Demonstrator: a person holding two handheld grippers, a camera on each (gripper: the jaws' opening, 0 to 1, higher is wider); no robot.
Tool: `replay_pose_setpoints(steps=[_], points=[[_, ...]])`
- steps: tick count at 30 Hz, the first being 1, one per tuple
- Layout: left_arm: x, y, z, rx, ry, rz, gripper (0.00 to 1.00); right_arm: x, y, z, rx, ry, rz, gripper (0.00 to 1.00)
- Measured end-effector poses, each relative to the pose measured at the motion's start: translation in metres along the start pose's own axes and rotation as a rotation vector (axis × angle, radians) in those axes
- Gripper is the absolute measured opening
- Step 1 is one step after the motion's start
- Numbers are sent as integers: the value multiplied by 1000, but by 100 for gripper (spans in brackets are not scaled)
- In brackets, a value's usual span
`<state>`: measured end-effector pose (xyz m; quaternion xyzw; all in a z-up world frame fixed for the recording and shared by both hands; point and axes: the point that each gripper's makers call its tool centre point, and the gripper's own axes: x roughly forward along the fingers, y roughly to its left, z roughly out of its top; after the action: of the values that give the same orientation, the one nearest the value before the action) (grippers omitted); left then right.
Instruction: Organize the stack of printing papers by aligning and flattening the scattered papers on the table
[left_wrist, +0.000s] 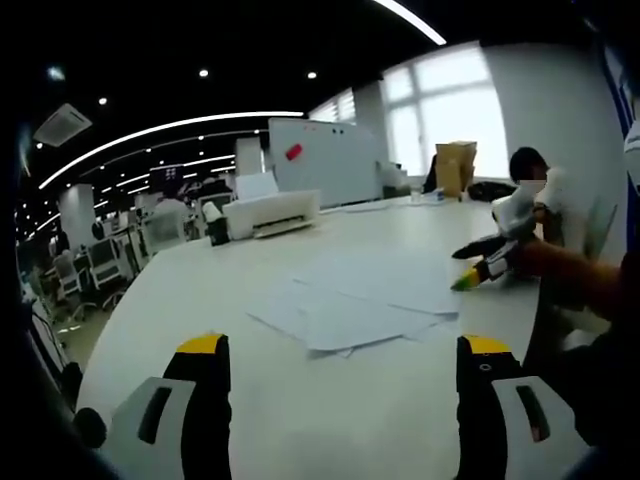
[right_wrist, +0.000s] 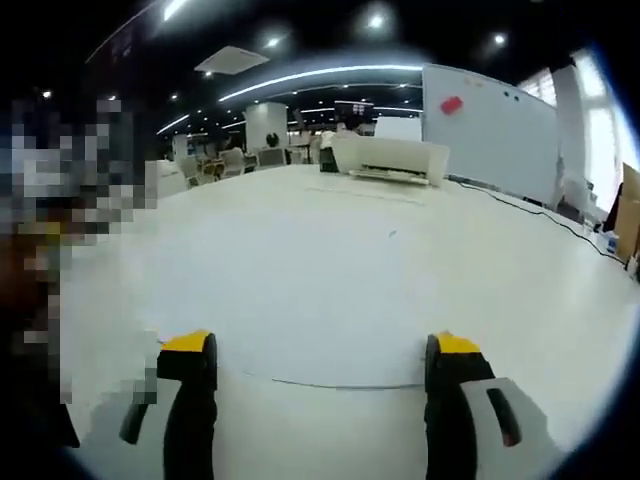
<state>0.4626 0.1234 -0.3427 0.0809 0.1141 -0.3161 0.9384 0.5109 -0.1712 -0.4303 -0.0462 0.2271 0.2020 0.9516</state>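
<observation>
Papers (left_wrist: 365, 300) lie fanned and overlapping on the white table (left_wrist: 200, 290) in the left gripper view, just ahead of my left gripper (left_wrist: 340, 350), whose jaws stand spread and hold nothing. My right gripper (left_wrist: 470, 275) enters at the sheets' right edge. A white printer (left_wrist: 270, 212) sits beyond.

In the right gripper view, my right gripper's jaws stand wide apart over bare tabletop, a sheet's edge (right_wrist: 330, 382) between them.

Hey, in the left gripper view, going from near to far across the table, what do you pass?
Left claw → scattered papers → white printer → whiteboard behind the table's far edge.
</observation>
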Motion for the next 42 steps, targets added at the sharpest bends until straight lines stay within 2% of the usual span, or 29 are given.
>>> replay_pose_setpoints(steps=[8,13,19,31,35,42], points=[[2,-1,-1,1,4,-3,96,-3,-3,-3,2,-13,2,77],[3,-2,0,0,4,-6,96,-2,-4,-1,-2,-17,11,64],[4,-4,0,5,7,-12,96,1,-5,1,-4,-18,13,59],[4,-5,-1,9,11,-17,96,6,-4,6,-17,-25,39,38],[4,-5,-1,10,12,-18,96,6,-3,6,-17,-27,43,28],[4,-5,-1,8,12,-18,96,5,-2,6,-18,-33,55,22]])
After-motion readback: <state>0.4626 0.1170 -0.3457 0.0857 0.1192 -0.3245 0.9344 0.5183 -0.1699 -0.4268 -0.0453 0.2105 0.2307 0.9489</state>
